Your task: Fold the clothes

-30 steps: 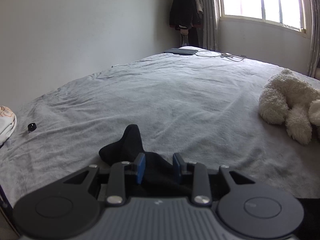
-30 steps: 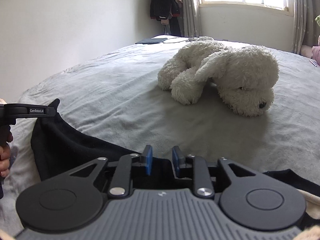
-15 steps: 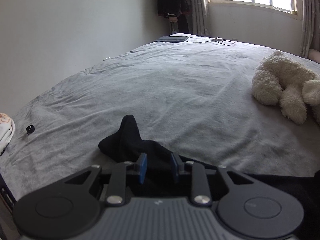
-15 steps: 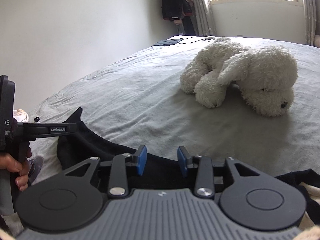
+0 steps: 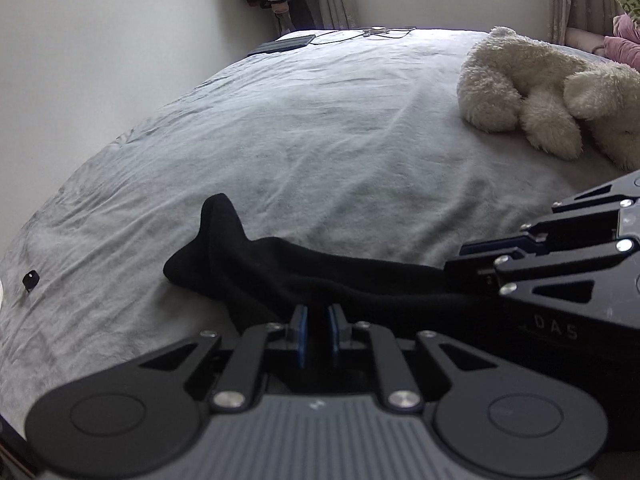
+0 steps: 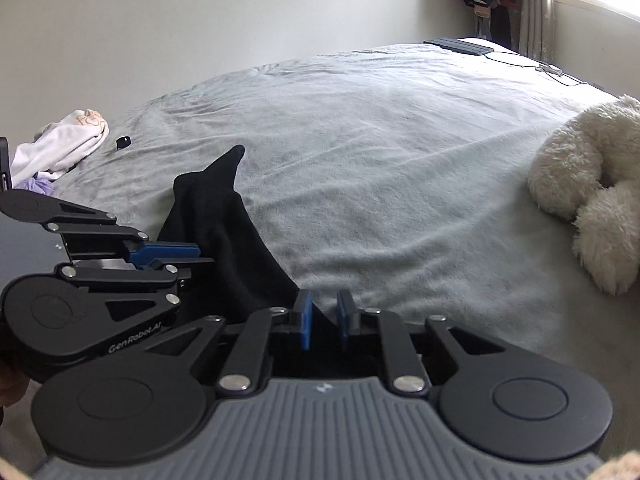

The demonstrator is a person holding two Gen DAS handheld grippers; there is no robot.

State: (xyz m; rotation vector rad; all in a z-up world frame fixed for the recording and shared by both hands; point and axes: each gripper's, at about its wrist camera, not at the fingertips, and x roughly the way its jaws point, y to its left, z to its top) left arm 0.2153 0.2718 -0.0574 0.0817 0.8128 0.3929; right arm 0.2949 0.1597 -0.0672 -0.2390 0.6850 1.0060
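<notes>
A black garment lies bunched on the grey bed, one pointed corner sticking up. My left gripper is shut on its near edge, with black cloth between the blue pads. My right gripper comes in from the right, jaws closed on the same garment. In the right wrist view the black garment rises to a peak; my right gripper pinches its lower edge and my left gripper grips it from the left. The two grippers are close together.
A white plush toy lies on the right of the bed. Crumpled white clothes and a small black object sit at the left edge. A dark flat device with cables lies at the far end by the wall.
Both grippers have narrowed from open to shut on the black garment. They have moved together, and each now shows in the other's view. The garment is more gathered.
</notes>
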